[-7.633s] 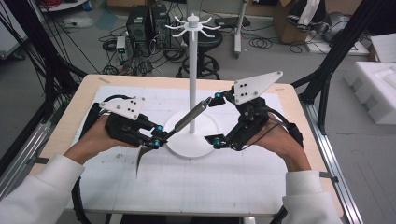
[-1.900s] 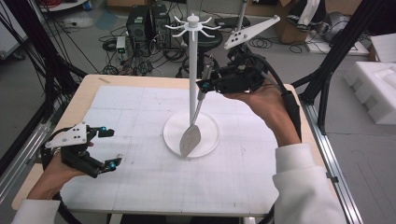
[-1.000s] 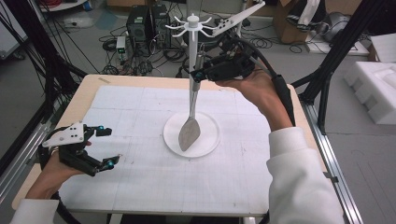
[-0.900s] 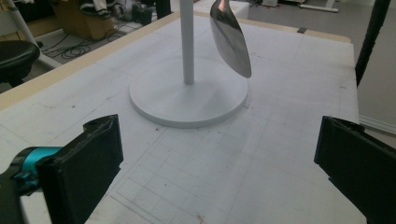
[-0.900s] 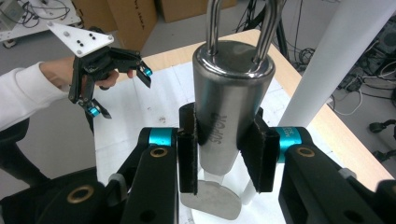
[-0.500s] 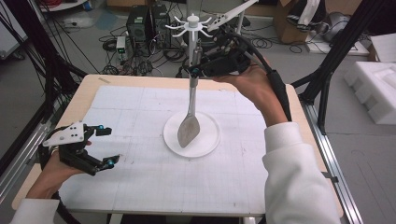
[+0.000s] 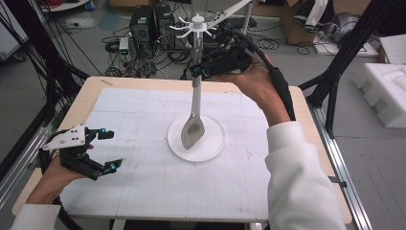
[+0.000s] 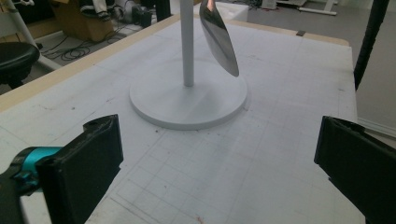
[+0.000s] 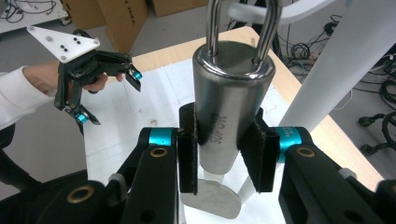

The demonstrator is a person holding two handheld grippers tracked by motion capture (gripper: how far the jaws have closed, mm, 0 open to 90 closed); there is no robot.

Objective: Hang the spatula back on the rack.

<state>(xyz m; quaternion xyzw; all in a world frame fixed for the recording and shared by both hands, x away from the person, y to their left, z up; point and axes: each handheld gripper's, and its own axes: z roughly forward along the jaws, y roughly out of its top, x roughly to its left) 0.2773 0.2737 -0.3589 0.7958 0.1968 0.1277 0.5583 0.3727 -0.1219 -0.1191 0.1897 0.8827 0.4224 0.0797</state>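
Note:
A white hook stand [image 7: 197,21] rises from a round base [image 7: 210,143] in the middle of the table. My right gripper [image 7: 198,72] is shut on the thick handle [image 9: 229,93] of a steel utensil, held upright right beside the stand's pole [image 9: 336,70]. The handle's hanging loop [image 9: 240,28] is up by a white hook arm; whether it is hooked over it I cannot tell. The blade [image 7: 193,134] hangs above the base. My left gripper [image 7: 111,149] rests at the table's front left, open with nothing between its jaws [image 8: 219,163]; from there I see the blade [image 8: 218,39].
A white gridded mat [image 7: 143,187] covers the wooden table [image 7: 91,93]. Black frame posts [image 7: 52,62] stand at the left and right. Computer boxes and cables [image 7: 148,24] lie on the floor behind, white foam blocks [image 7: 383,91] to the right.
Earlier both grippers were on the utensil low over the base. The right one has since lifted it upright to the stand's top and inched higher; the left has withdrawn to the front left.

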